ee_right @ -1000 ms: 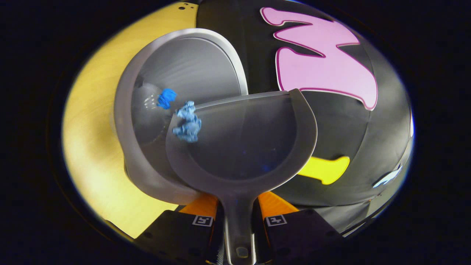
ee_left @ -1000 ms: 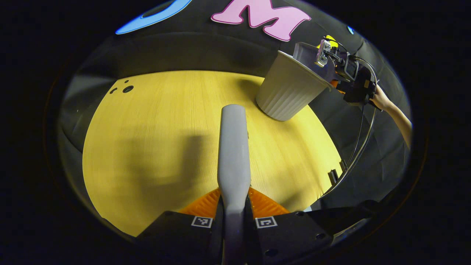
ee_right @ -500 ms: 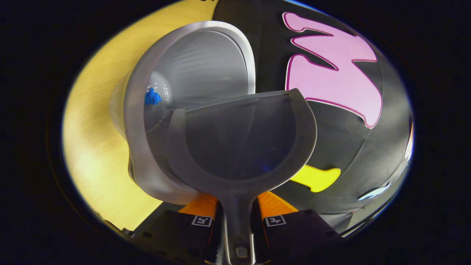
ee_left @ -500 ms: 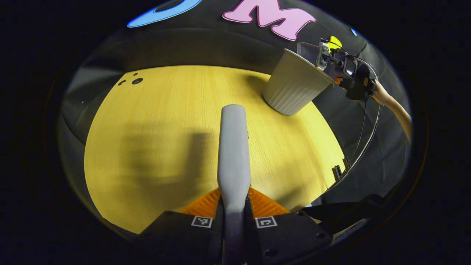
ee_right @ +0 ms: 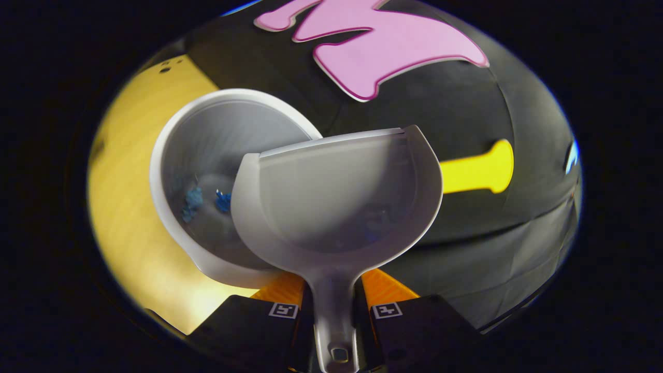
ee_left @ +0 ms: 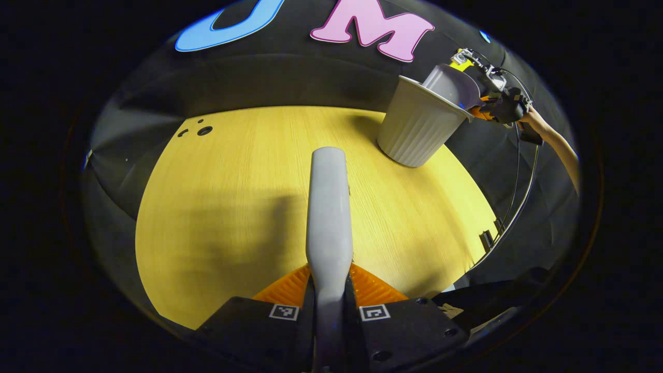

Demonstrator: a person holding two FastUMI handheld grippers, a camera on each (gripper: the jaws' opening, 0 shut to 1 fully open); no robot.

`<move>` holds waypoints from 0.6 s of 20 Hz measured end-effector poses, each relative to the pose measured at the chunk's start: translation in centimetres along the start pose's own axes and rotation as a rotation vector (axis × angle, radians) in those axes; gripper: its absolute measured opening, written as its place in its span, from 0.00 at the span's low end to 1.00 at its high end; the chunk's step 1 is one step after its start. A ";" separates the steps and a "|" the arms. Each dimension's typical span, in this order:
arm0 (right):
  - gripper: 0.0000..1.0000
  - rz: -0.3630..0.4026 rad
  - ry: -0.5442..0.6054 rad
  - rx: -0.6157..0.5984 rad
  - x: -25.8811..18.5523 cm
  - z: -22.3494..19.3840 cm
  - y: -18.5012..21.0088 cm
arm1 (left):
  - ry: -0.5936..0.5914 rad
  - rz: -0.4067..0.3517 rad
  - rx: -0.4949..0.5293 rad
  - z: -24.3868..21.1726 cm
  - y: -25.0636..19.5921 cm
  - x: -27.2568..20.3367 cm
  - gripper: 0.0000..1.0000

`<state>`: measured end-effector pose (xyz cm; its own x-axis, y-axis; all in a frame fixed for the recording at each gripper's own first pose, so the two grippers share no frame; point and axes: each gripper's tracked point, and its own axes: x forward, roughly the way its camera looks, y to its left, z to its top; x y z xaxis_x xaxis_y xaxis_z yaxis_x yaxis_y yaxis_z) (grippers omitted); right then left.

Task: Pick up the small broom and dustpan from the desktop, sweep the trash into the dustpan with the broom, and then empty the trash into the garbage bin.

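Your booth: black cloth wall behind a yellow wood-grain desktop (ee_left: 233, 197), with the ribbed garbage bin (ee_left: 419, 129) upright near its far right edge. Your right gripper (ee_right: 334, 311) is clamped on the dustpan (ee_right: 336, 197) handle, pan over the bin's rim, blue trash (ee_right: 194, 199) inside the bin. Your left gripper (ee_left: 329, 311) is clamped on the broom (ee_left: 329, 207) handle above the desktop.

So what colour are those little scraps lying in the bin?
Blue: crumpled scraps at the bottom of the pale ribbed bin, clearest in the right gripper view.
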<state>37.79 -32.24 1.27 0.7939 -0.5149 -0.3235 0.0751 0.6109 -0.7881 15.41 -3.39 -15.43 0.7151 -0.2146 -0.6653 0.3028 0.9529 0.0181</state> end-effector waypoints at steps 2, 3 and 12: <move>0.37 0.050 -0.002 0.145 -0.3 0.4 0.1 | -0.020 0.009 -0.010 0.5 0.3 -0.3 0.28; 0.37 0.052 -0.028 0.189 -0.7 1.0 -0.2 | -0.032 0.014 -0.017 0.8 0.5 -0.5 0.28; 0.37 0.160 -0.251 0.550 -4.5 6.4 -1.0 | -0.277 0.120 0.046 5.8 3.8 -3.9 0.28</move>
<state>38.06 -26.66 6.87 0.9337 -0.2748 -0.2294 0.1899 0.9235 -0.3332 17.38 -0.18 -8.42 0.8899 -0.1576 -0.4281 0.2296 0.9656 0.1220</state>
